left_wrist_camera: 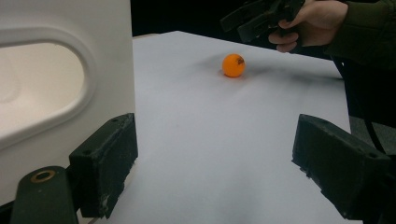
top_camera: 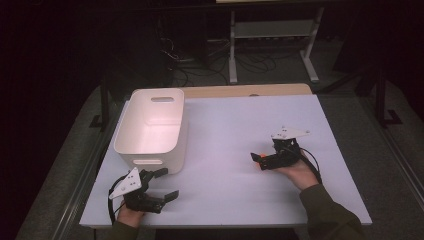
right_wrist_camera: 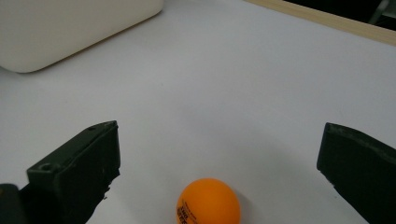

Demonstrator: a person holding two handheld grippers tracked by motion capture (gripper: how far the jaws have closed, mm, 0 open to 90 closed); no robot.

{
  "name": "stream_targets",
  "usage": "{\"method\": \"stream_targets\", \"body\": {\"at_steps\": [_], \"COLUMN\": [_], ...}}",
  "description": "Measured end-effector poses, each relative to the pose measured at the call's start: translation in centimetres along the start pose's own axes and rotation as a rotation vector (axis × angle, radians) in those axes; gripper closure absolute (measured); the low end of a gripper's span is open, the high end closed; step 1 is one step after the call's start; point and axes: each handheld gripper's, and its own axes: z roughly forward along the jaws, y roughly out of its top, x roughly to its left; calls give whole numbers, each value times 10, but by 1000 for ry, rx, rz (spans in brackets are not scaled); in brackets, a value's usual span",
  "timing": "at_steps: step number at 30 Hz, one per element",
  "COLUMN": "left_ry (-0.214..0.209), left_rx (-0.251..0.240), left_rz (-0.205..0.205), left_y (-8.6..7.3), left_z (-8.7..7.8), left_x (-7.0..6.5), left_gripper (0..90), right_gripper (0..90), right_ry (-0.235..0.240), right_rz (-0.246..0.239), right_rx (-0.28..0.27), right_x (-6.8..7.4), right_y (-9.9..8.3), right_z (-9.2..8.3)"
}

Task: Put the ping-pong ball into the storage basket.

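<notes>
A small orange ball (right_wrist_camera: 208,201) with black print lies on the white table (top_camera: 235,150), right of the middle. My right gripper (right_wrist_camera: 219,140) is open, its jaws wide apart on either side of the ball and not touching it. In the high view the ball (top_camera: 260,158) is an orange spot at the tip of the right gripper (top_camera: 257,163). My left gripper (top_camera: 168,183) rests open near the front left, next to the white bin (top_camera: 150,125). From the left gripper (left_wrist_camera: 217,149), the ball (left_wrist_camera: 233,65) sits far ahead under the right gripper (left_wrist_camera: 261,16).
The white bin (left_wrist_camera: 65,93) has handle cut-outs, stands at the table's left, and looks empty inside. A wooden strip (top_camera: 245,90) runs along the far edge. Beyond it are a white metal frame (top_camera: 272,35) and cables on a dark floor.
</notes>
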Motion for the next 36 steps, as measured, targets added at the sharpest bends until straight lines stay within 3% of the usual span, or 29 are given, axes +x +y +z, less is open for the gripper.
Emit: {"method": "stream_targets", "body": {"at_steps": [13,36], "left_ry": [1,3], "left_rx": [2,7], "left_rz": [2,6], "left_y": [0,0], "left_z": [0,0], "left_x": [-1,-1], "left_gripper": [140,140], "right_gripper": [0,0], "right_ry": [-2,1], "right_rz": [1,-26], "right_rx": [-8,65], "right_x": [-1,2], "right_y": [-1,-5], "right_z": [3,12]}}
